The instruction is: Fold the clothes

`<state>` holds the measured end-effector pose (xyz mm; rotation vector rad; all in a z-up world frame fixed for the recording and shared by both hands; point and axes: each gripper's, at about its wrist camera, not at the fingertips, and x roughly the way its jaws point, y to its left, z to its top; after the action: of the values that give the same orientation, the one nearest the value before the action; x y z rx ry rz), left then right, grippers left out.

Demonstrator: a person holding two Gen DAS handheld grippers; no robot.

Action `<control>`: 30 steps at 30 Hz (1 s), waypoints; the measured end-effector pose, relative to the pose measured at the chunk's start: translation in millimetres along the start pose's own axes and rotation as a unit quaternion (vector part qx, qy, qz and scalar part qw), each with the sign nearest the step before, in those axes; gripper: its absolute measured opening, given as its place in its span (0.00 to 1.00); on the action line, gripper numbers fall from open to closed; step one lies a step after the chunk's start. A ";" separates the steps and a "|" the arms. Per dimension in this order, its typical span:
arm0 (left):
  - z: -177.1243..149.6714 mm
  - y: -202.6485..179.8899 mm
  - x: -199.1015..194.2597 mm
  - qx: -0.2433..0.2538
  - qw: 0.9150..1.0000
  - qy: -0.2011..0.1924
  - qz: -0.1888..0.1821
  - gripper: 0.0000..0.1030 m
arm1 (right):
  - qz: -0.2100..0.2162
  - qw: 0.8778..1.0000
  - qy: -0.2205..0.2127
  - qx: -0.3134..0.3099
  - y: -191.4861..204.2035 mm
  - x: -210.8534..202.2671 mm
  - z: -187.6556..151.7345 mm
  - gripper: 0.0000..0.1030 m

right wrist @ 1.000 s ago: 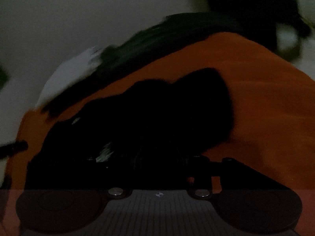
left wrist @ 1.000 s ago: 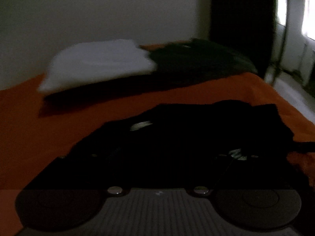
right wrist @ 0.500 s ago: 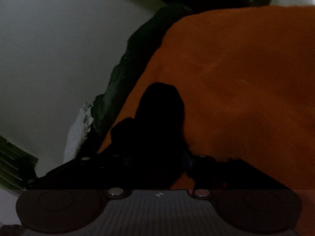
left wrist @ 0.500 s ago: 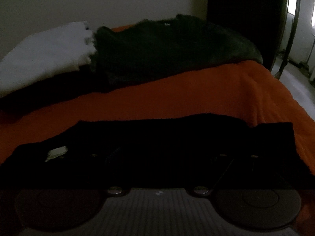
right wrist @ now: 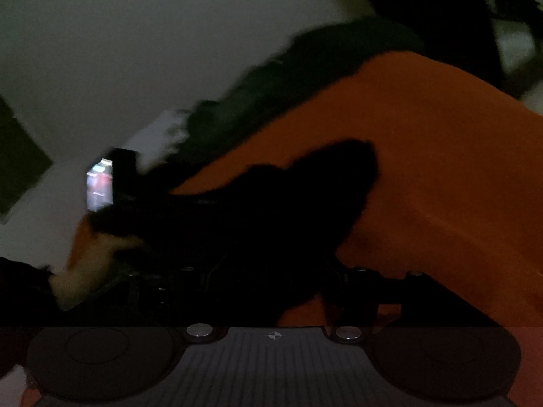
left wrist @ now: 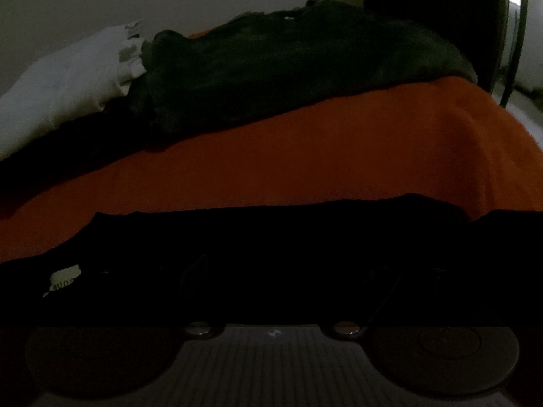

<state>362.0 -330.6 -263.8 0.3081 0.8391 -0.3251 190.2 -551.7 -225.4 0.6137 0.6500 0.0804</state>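
Since a second ago the black garment [left wrist: 271,254] has flattened across the orange bedspread [left wrist: 339,156], ready for folding. Both claws are opening, right gripper [right wrist: 271,291] over cloth; left gripper's [left wrist: 271,291] hold is too dark to tell. Beyond lies a green blanket [left wrist: 305,68].

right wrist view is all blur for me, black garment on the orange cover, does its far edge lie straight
observer: In the left wrist view the black garment's far edge runs nearly straight across the orange bed cover.
operator: any label showing on it
observer: Yes, a white label shows near its left end.
operator: whats the white blur next to the green thing
observer: A white cloth with a fringed edge, lying against the left side of the dark green garment.
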 end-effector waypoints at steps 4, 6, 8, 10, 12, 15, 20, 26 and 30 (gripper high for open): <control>2.8 -0.5 6.5 -0.011 1.000 0.003 0.006 0.91 | 0.006 0.998 -0.015 -0.052 -6.0 -7.0 -9.9 0.57; 2.1 -1.3 7.7 -0.010 1.000 0.000 0.009 0.93 | 0.016 0.995 -0.021 -0.097 -0.5 -4.1 -10.7 0.57; 1.4 -1.4 8.1 -0.009 1.000 -0.003 0.009 0.93 | 0.034 0.990 -0.026 -0.133 6.8 -0.2 -7.9 0.57; 0.9 -0.9 8.2 -0.006 1.000 -0.004 0.007 0.93 | 0.062 0.983 -0.034 -0.168 18.0 1.7 -3.2 0.57; 0.5 0.1 8.8 -0.002 1.000 -0.006 0.005 0.94 | 0.078 0.972 -0.028 -0.218 34.5 11.1 2.6 0.45; 1.1 4.0 11.6 -0.001 1.000 -0.007 0.000 0.96 | 0.056 0.955 0.016 -0.292 59.6 27.6 5.7 0.01; 1.4 2.1 16.6 0.010 1.000 -0.011 0.007 1.00 | 0.033 0.969 0.009 -0.243 60.4 4.4 54.7 0.01; 3.0 2.8 19.0 -0.001 1.000 -0.011 0.005 1.00 | 0.056 0.983 0.086 -0.150 37.5 -34.8 103.2 0.01; 2.0 0.4 19.1 0.001 1.000 -0.013 0.010 1.00 | 0.096 0.963 0.215 -0.133 19.2 -22.3 88.0 0.45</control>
<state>375.5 -334.1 -277.1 0.3125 0.8097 -0.3102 226.5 -586.6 -147.5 0.3965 0.9795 0.4858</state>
